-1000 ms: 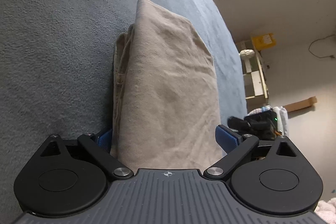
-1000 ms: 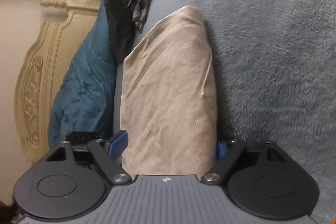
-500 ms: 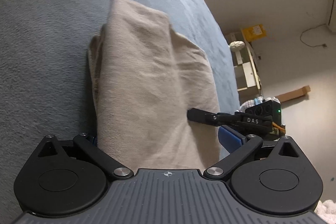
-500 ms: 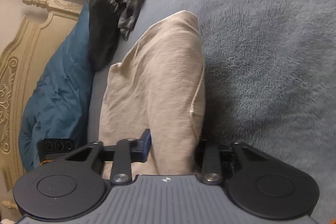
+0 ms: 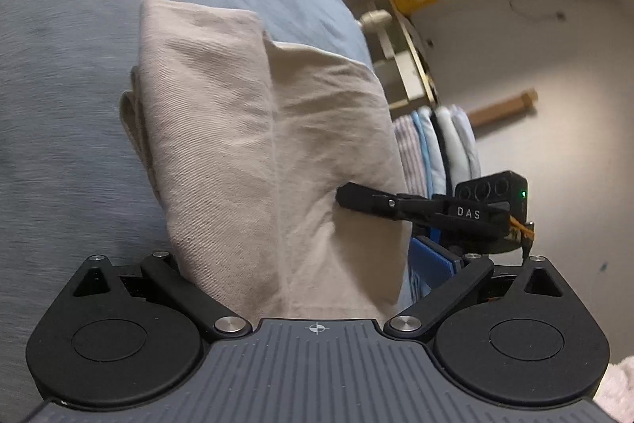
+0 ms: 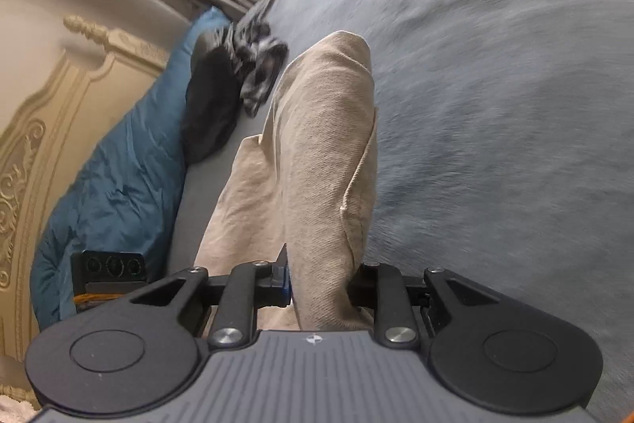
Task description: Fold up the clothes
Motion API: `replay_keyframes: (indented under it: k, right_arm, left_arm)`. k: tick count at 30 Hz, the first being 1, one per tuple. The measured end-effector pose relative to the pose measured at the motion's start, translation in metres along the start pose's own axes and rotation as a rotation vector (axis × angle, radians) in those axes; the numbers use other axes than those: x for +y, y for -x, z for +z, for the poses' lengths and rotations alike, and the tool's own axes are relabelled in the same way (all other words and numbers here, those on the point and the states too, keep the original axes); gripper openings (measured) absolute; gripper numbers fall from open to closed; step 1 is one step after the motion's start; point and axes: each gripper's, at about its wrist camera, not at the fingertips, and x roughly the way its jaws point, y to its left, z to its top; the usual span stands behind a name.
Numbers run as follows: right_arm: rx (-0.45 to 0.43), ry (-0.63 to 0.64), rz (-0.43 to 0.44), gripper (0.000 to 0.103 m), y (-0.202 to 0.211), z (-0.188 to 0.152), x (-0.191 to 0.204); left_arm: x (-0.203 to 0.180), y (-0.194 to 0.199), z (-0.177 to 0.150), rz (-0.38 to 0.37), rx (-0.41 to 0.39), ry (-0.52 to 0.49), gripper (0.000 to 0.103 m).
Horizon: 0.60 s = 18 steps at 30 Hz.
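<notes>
On the grey bed (image 6: 495,66), folded beige trousers (image 5: 237,153) lie between the left gripper (image 5: 293,264), its jaws spread wide. From three o'clock the right gripper (image 6: 323,288) has clamped their edge, beside stacked shirts (image 5: 440,141).

One folded beige garment (image 5: 245,145) is seen on one grey-blue blanket (image 5: 71,66). Two grippers are counted: the left gripper (image 5: 301,264) and the right gripper (image 6: 321,276). One teal quilted cover (image 6: 119,185), one black garment (image 6: 210,106) and one grey patterned garment (image 6: 257,62) are seen beside one carved cream headboard (image 6: 47,129). One stack of folded clothes (image 5: 436,145) is seen at the bed's edge.
</notes>
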Motion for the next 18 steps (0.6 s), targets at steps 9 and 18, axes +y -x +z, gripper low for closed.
replay_keyframes:
  k: [9,18]
  right_arm:
    - [-0.206,-0.150,0.074,0.024,0.107,-0.048,-0.084]
    - [-0.430,-0.259,-0.134,0.024,0.286,-0.101,-0.158]
  left_arm:
    - [-0.109,-0.104,-0.002,0.060,0.277,-0.278,0.100]
    - [-0.240,-0.275,-0.044,-0.125,0.589,-0.605,0.099]
